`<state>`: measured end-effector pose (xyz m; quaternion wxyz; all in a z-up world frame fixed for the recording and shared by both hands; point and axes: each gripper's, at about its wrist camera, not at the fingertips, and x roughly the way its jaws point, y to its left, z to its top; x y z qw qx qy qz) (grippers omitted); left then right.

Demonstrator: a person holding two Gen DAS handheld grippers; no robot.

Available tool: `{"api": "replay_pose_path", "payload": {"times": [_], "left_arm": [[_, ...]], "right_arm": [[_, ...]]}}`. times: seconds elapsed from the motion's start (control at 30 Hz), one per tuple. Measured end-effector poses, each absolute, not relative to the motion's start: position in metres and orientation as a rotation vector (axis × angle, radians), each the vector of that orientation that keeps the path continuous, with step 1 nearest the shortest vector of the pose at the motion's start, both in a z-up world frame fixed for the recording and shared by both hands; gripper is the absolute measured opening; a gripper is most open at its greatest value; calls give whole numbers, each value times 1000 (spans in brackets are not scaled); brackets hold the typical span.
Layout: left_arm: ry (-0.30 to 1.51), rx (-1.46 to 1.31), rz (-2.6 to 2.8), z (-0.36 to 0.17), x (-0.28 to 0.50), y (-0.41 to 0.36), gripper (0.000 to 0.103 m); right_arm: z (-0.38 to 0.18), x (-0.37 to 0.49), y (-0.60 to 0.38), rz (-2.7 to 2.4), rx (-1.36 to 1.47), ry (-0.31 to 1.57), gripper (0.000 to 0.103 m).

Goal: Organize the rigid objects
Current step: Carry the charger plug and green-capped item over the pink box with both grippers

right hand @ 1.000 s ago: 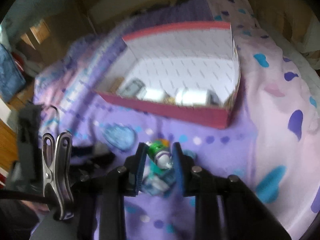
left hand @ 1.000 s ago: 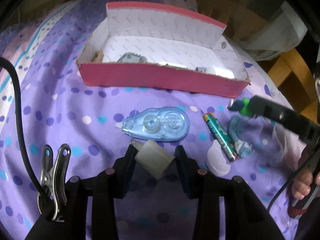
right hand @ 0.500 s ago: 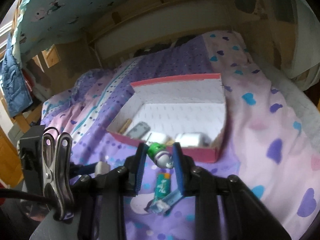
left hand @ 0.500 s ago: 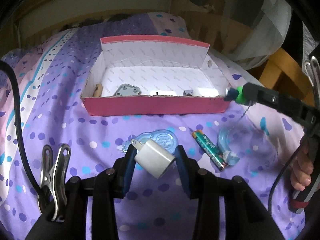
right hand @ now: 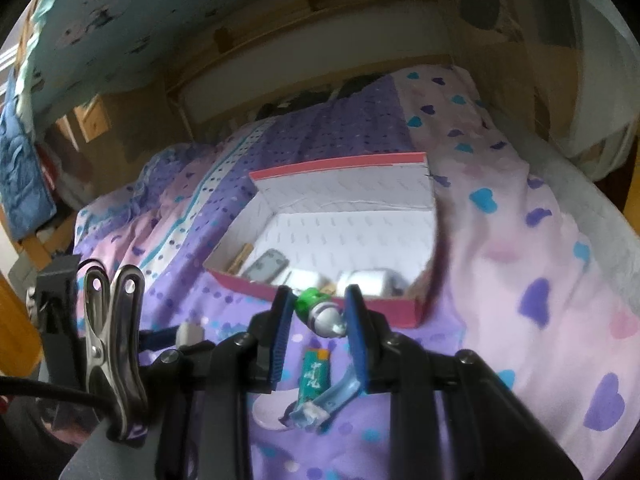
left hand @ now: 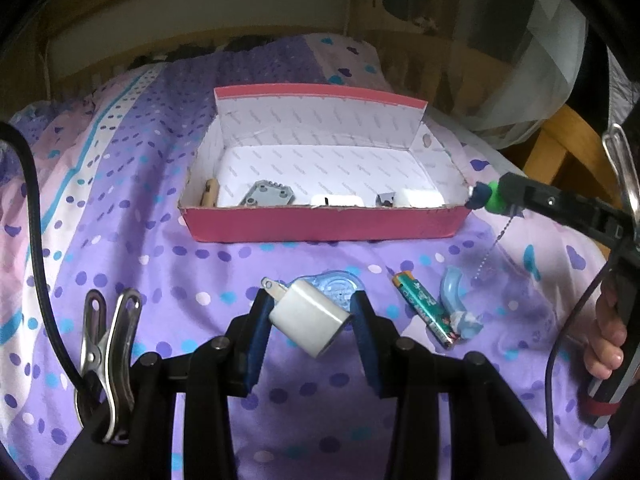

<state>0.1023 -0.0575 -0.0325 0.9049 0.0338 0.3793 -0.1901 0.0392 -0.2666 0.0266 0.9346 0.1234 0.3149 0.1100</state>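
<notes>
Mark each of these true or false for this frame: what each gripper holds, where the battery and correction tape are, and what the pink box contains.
1. The left gripper holds a white charger plug. True.
2. The right gripper is empty. False: it is shut on a small green-capped tube.
3. The battery lies inside the pink box. False: it lies on the purple bedspread, in front of the box.
4. The box already holds several things. True: a grey part and white items lie along its near wall.
5. The blue correction tape sits on the bedspread, partly hidden behind the plug. True.
</notes>
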Motion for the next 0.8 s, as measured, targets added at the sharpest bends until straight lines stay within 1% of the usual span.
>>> {"api": "replay_pose_path", "payload": {"times": [0.27,0.47,0.63,0.8], "left_arm": [[813,27,-375,-24,116,-49,42],[804,121,-307,-24,121,-58,42],[774,168,-308,-10,127,-71,42],[791,115,-301,5,157,-78,42]], "right_arm": [[29,58,-252,233,182,686,28],[30,74,-250,242,212,713,28],[33,95,-244,209,195,729,28],[36,130,-243,189,265,765,28]]}}
